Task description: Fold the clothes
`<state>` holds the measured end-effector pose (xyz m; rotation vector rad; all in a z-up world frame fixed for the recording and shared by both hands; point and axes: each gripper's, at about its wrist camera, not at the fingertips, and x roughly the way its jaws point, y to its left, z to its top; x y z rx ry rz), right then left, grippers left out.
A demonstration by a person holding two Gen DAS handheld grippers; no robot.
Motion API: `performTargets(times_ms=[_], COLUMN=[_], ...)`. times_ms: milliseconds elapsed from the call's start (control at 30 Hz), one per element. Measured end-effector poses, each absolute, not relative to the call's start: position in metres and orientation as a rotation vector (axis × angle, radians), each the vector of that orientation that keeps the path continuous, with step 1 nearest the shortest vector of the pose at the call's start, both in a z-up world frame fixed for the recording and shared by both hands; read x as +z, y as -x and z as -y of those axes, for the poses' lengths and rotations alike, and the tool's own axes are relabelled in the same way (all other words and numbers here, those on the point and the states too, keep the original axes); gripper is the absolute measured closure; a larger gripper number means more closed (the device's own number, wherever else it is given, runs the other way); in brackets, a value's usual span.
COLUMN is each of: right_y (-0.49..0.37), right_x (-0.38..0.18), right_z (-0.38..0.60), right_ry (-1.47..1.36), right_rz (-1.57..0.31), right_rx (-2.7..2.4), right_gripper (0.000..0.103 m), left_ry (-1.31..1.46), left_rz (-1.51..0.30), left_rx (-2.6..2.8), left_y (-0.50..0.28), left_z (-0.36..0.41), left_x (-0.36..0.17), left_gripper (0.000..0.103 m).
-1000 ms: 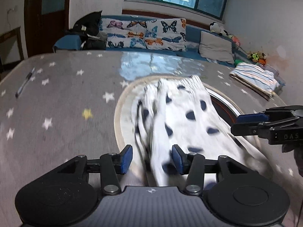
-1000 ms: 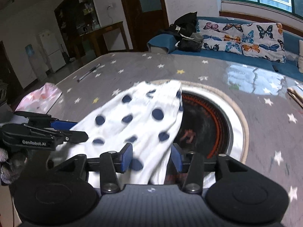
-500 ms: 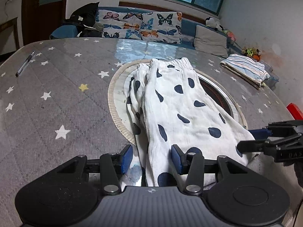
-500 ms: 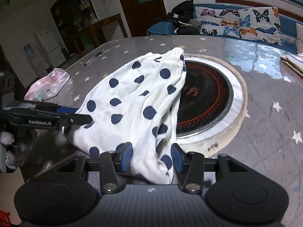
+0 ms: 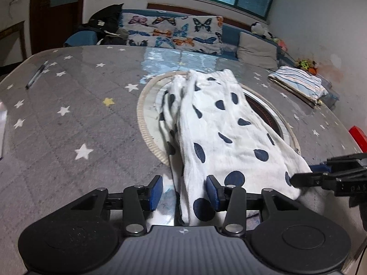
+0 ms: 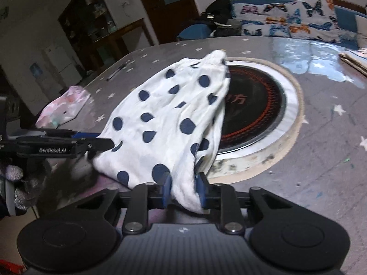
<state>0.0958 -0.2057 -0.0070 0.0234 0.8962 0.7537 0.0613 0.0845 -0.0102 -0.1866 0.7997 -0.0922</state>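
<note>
While a grey star-print table point(image 5: 68, 119) fills both views, white polka-dot trousers point(image 5: 218, 133) lie across the round inset burner point(image 6: 257, 105) at its centre, waistband at the burner's far side. A striped folded garment point(image 5: 298, 82) sits right of the burner, a pink bundle point(image 6: 66, 105) and pen point(image 5: 35, 75) to its left. The right gripper point(image 6: 183, 190) pinches the near hem; the left gripper point(image 5: 183, 192) straddles the cloth, jaws apart.

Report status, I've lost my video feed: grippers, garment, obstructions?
Right gripper shut on polka-dot garment hem. Left gripper open around other corner. Garment lies across round cooktop. Nothing obstructing.
</note>
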Motion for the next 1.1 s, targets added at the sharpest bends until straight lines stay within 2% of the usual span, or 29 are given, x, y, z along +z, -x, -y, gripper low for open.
performTargets(times_ms=[167, 367, 567, 767, 900, 1100], right_y=[-0.086, -0.069, -0.066, -0.064, -0.06, -0.058], right_x=[-0.004, -0.002, 0.011, 0.016, 0.015, 0.013], right_z=[0.194, 0.168, 0.156, 0.148, 0.144, 0.139], right_ry=[-0.036, -0.037, -0.103, -0.16, -0.16, -0.131], right_rz=[-0.916, -0.94, -0.917, -0.923, -0.927, -0.92], right_rx=[0.838, 0.954, 1.022, 1.058, 1.07, 1.081], right_gripper=[0.09, 0.091, 0.092, 0.093, 0.093, 0.092], left_ry=[0.259, 0.518, 0.749, 0.848, 0.91, 0.951], left_rz=[-0.779, -0.781, -0.776, -0.759, -0.752, -0.765], left_rx=[-0.038, -0.002, 0.026, 0.019, 0.024, 0.019], left_y=[-0.037, -0.013, 0.002, 0.0, -0.01, -0.02], left_z=[-0.091, -0.106, -0.118, -0.116, -0.118, -0.122], left_x=[0.004, 0.005, -0.003, -0.012, -0.02, -0.029], left_gripper=[0.05, 0.035, 0.035, 0.03, 0.034, 0.064])
